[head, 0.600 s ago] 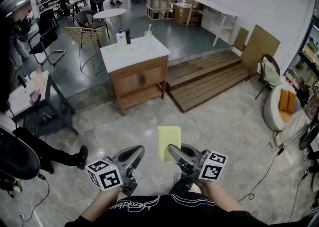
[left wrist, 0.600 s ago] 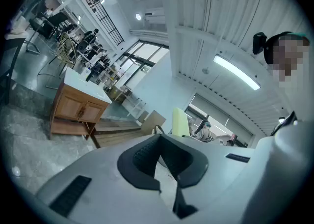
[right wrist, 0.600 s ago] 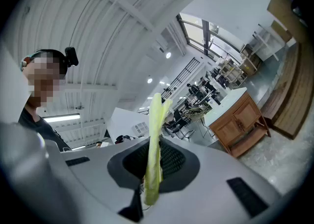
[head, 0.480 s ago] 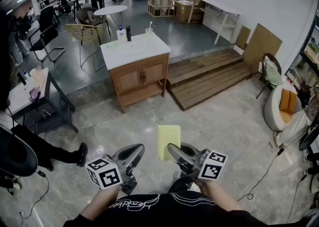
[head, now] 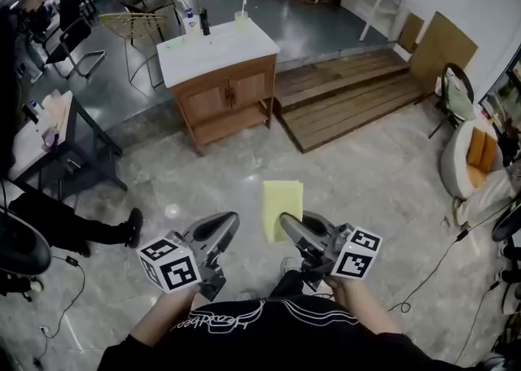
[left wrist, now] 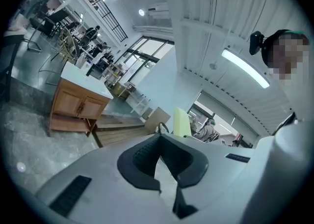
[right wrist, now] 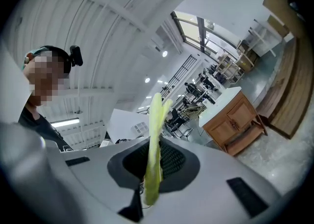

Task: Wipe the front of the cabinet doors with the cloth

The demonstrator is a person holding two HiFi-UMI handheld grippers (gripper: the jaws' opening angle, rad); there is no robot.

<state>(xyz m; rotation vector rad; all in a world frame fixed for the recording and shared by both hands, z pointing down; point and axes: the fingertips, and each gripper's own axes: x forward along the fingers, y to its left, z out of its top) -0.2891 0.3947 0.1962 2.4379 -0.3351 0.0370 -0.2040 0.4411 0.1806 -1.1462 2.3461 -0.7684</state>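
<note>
The wooden cabinet [head: 221, 94] with a white top and two closed doors stands several steps ahead on the tiled floor; it also shows in the left gripper view [left wrist: 77, 106] and the right gripper view [right wrist: 234, 116]. My right gripper [head: 285, 222] is shut on a yellow cloth [head: 282, 207], which stands upright out of its jaws [right wrist: 154, 134]. My left gripper [head: 225, 222] is held beside it at waist height, shut and empty [left wrist: 160, 139]. The yellow cloth [left wrist: 181, 122] shows past its tips. Both grippers are far from the cabinet.
Bottles and a cup [head: 195, 21] stand on the cabinet top. A low wooden platform [head: 350, 91] lies right of the cabinet. A black table [head: 50, 135] and a seated person's leg [head: 98, 233] are on the left. A cushioned chair [head: 476, 159] and floor cables [head: 431, 278] are on the right.
The view has moved forward and tilted down, so the cabinet now sits nearer and higher in the picture. Both grippers keep their pose and the cloth stays held.
</note>
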